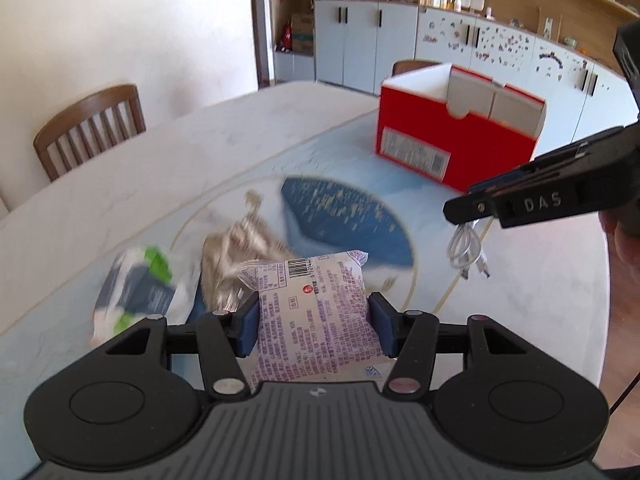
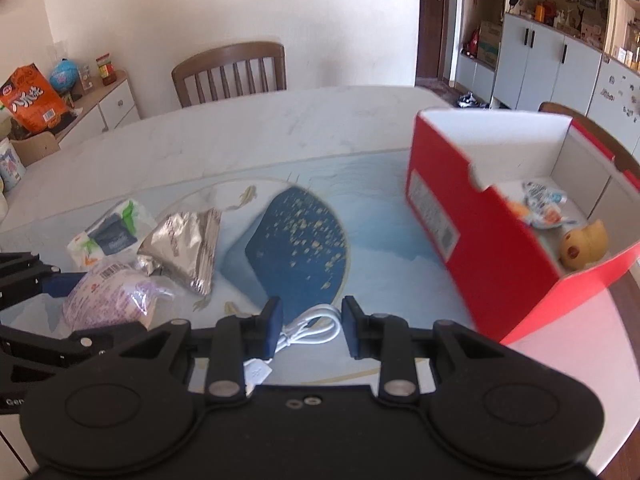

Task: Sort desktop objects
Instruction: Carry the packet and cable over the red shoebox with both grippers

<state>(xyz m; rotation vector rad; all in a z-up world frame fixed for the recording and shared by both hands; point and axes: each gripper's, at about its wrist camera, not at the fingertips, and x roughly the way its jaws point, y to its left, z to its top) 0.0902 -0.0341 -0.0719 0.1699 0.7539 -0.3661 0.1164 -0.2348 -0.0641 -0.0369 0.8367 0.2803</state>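
My left gripper (image 1: 314, 306) is shut on a white snack packet (image 1: 316, 328) printed with purple text, and holds it above the table. The same packet (image 2: 108, 300) shows at the left of the right wrist view, between the left gripper's fingers (image 2: 52, 282). A coiled white USB cable (image 2: 314, 330) is clamped in my right gripper (image 2: 310, 316), which is shut on it. In the left wrist view that cable (image 1: 466, 250) dangles below the right gripper (image 1: 470, 206). An open red cardboard box (image 2: 500, 248) stands to the right, also visible as the red box (image 1: 440, 144) ahead.
A silver foil pack (image 2: 184, 244) and a green-and-white tissue pack (image 2: 112, 232) lie on the blue-patterned table mat (image 2: 304, 240). Inside the box are a small snack bag (image 2: 544, 204) and a yellow toy (image 2: 582, 246). A wooden chair (image 2: 232, 72) stands at the far edge.
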